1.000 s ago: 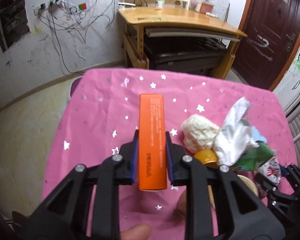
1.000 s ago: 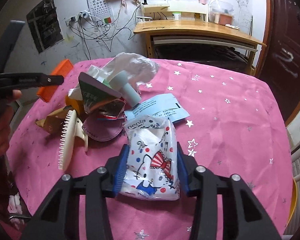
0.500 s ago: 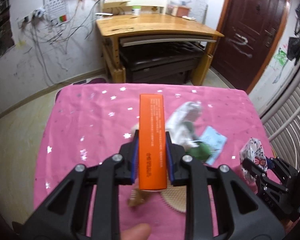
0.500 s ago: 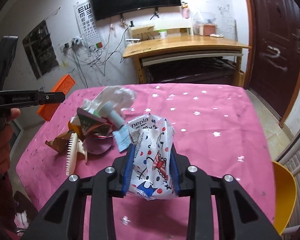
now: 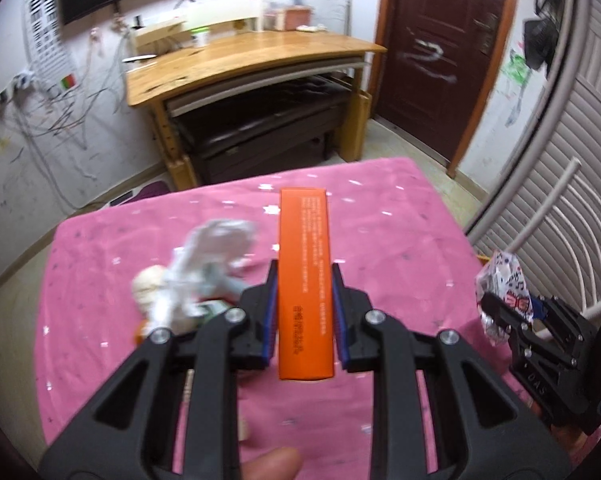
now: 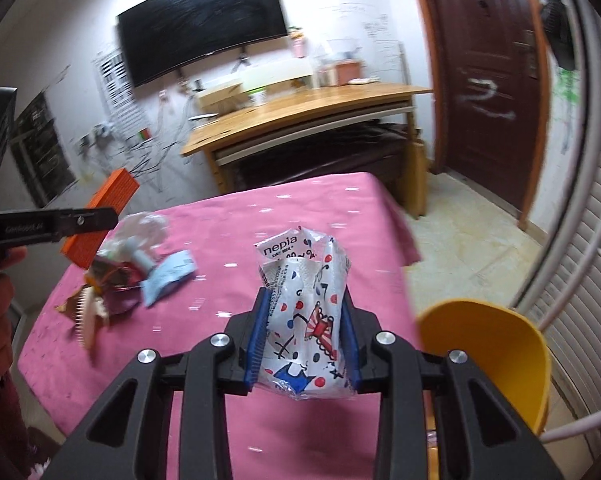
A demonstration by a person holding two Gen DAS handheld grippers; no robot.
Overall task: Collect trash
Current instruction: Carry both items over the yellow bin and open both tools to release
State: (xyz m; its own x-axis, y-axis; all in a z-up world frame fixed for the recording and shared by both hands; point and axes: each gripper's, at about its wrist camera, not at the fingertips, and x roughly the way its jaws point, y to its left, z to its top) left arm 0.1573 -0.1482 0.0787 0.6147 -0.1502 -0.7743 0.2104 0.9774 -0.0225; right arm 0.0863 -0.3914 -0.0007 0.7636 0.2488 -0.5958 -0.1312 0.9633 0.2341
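We are mid-carry, both hands loaded and lifted off the pink star-print tablecloth [image 6: 308, 216], and we judge the yellow bin [image 6: 488, 356] just off the cloth's right edge to be where the trash goes. On the cloth's left part the leftover pile [image 6: 132, 268] waits: crumpled clear plastic, a blue slip of paper, a comb and wrappers. The left gripper [image 5: 304, 316] is clenched on a long orange box [image 5: 305, 280], which juts forward over the cloth, tilted downward. The right gripper [image 6: 304, 340] grasps a patterned Nepia tissue pack [image 6: 306, 308]; its jaws have just been closing further, squeezing the soft pack between them, and it hangs over the cloth's near right corner, close beside the bin's rim. The next move, as we see it, calls for swinging the right gripper over the bin's mouth and letting go only once the pack is clear of the rim, then bringing the orange box across the cloth the same way.
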